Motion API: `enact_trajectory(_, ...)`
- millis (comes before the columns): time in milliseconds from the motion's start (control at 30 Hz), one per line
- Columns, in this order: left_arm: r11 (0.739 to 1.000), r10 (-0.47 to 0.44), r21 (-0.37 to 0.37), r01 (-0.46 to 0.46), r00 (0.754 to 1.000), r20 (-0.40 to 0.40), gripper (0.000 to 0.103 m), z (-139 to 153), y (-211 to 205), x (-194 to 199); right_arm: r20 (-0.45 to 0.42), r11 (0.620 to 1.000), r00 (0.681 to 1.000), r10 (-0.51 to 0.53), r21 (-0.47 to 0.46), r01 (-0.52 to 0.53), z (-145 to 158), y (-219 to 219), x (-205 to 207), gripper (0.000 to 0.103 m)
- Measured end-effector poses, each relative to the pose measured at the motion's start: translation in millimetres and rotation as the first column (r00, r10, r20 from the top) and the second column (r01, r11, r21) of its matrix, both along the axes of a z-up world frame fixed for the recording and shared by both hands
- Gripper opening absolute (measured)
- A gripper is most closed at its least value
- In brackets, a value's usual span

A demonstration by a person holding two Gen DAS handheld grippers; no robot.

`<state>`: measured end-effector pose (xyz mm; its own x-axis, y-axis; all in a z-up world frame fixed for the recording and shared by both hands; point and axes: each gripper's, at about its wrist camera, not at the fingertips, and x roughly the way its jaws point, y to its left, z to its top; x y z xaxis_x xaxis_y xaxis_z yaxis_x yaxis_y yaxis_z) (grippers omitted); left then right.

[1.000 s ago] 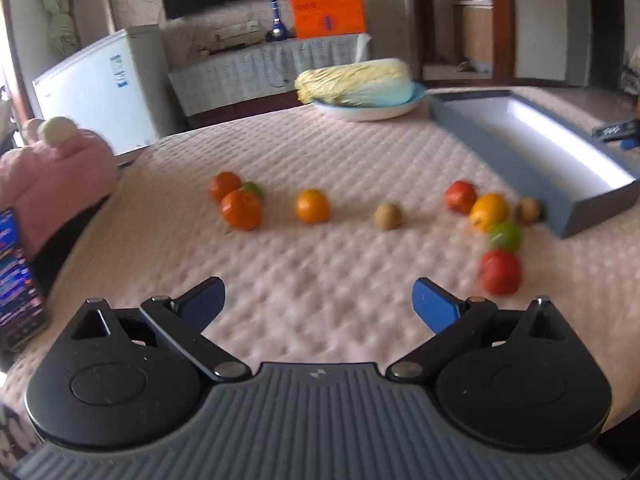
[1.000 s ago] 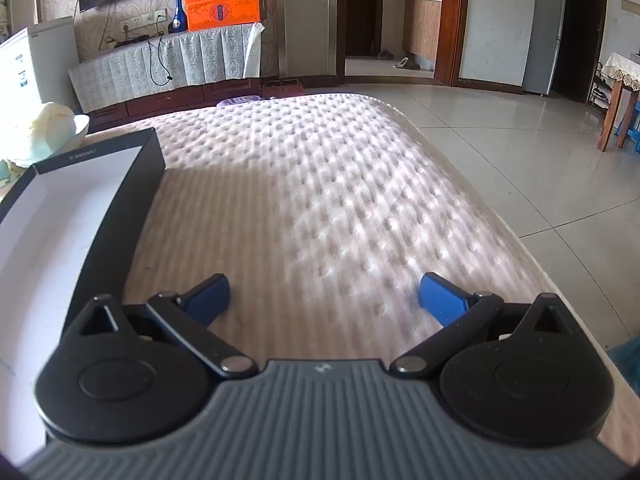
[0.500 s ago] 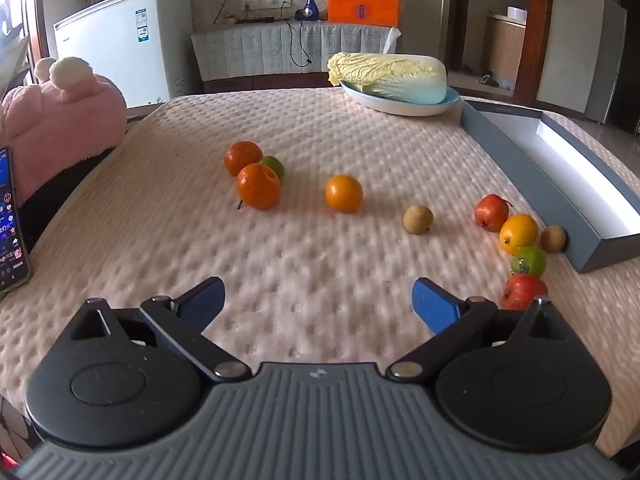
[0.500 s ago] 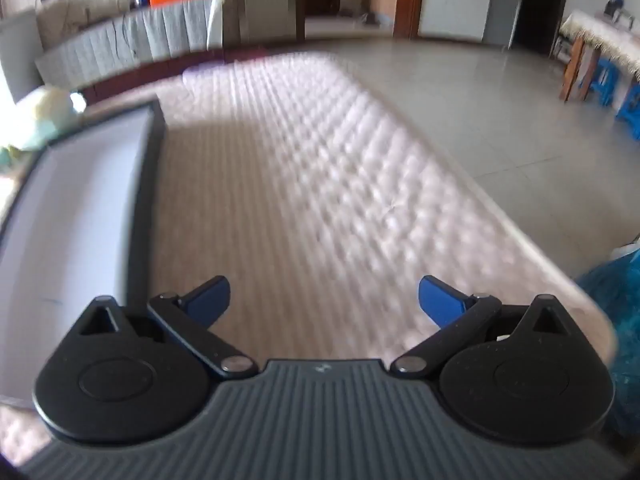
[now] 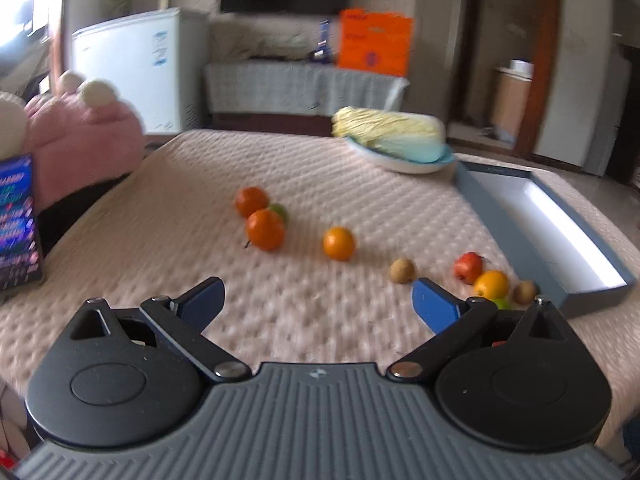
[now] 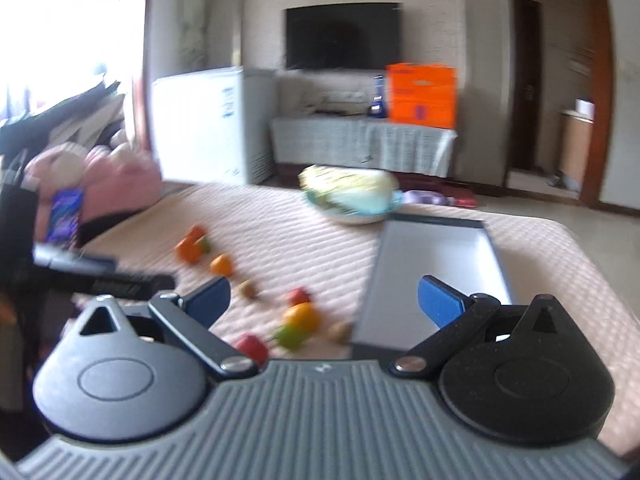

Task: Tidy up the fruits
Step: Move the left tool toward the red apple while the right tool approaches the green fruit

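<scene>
Quilted table [image 5: 304,176] — fruits [image 5: 338,243] lie beyond both wide-apart fingers [image 5: 435,305].

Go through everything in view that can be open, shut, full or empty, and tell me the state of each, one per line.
left gripper: open, holding nothing
right gripper: open, holding nothing
grey box: lidless, nothing visible inside
fruits: loose on the table, all outside the box
plate: holds a cabbage
phone: screen lit
TV: screen dark
white freezer: lid shut
</scene>
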<state>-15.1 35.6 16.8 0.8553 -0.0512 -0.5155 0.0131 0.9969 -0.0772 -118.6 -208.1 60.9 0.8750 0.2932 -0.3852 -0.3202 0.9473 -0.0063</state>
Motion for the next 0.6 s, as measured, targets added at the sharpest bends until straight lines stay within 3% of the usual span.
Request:
enact_trajectory(100, 0.996, -0.043, -0.074, 0.044, 0.999, 0.019, 0.102, 5.7, 9.9, -4.8, -0.029, 0.999, 0.998, 0.047, -0.002, -0.048, -10.8, 18.8, -3.6, 0.091)
enact_trajectory(167, 0.998, -0.001, -0.061, 0.001, 1.0, 0.013, 0.102, 8.3, 13.0, -4.9, -0.055, 0.996, 0.996, 0.075, -0.049, -0.077, -16.1, 23.5, 1.2, 0.072)
enact_trajectory(300, 0.999, 0.018, -0.03, -0.018, 1.0, 0.003, 0.102, 10.6, 13.7, -5.7, -0.101, 0.993, 0.988, 0.121, 0.01, -0.121, -18.2, 20.0, 10.1, 0.067)
enact_trajectory(500, 0.996, -0.047, 0.071, 0.046, 0.999, 0.009, 0.102, 6.7, -2.5, -7.5, -0.131, 0.988, 0.98, 0.149, -0.023, -0.153, -27.5, 26.2, 12.6, 0.065)
enact_trajectory(533, 0.995, -0.065, 0.072, 0.064, 0.998, 0.008, 0.102, 6.6, -4.5, -7.8, -0.136, 0.988, 0.979, 0.15, -0.025, -0.155, -28.5, 26.8, 12.8, 0.063)
enact_trajectory(600, 0.993, -0.093, 0.071, 0.092, 0.996, 0.008, 0.102, 5.5, -7.8, -7.3, -0.15, 0.987, 0.977, 0.151, -0.037, -0.158, -31.0, 29.4, 13.7, 0.048)
